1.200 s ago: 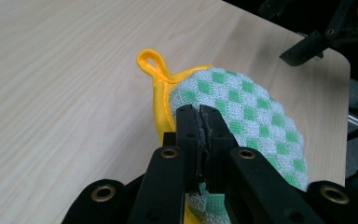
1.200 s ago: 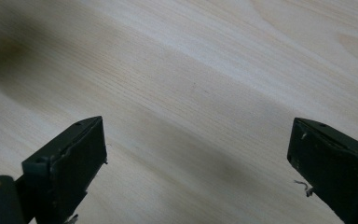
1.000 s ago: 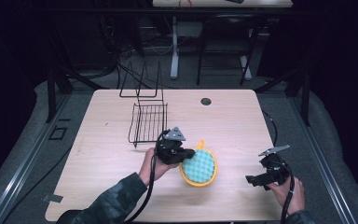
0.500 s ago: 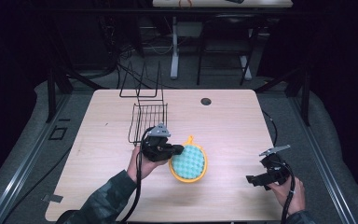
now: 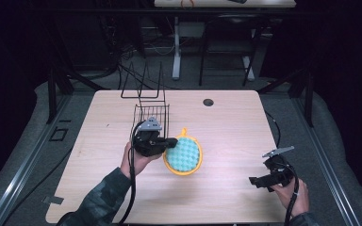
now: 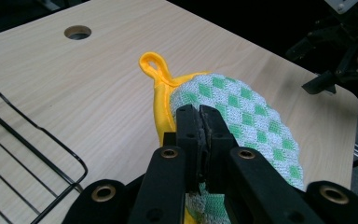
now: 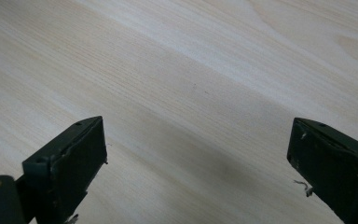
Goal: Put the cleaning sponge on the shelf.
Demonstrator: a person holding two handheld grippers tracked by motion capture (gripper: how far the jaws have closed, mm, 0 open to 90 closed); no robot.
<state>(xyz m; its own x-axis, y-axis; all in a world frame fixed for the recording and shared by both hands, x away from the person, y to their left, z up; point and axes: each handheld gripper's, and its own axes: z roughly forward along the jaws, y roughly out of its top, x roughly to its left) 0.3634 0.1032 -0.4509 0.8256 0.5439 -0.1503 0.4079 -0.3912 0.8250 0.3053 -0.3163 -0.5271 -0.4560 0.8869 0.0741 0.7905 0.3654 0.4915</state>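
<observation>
A round pot holder (image 5: 185,156) with a yellow rim, a yellow loop and a green-and-white checked face hangs just over the middle of the table. My left gripper (image 5: 171,141) is shut on its left edge. In the left gripper view the black jaws (image 6: 199,115) pinch the checked cloth (image 6: 247,105) beside the yellow loop (image 6: 152,62). My right gripper (image 5: 257,181) rests low over the table's front right part. Its jaws (image 7: 198,149) stand wide open over bare wood with nothing between them.
A black wire rack (image 5: 150,117) stands right behind the left hand, and its edge (image 6: 32,140) shows at the left of the left gripper view. A second wire frame (image 5: 143,87) stands at the table's back edge. A cable hole (image 5: 208,102) lies back centre.
My left gripper has carried the pot holder to the left, toward the wire rack, and a little upward. The right gripper has stayed in place.
</observation>
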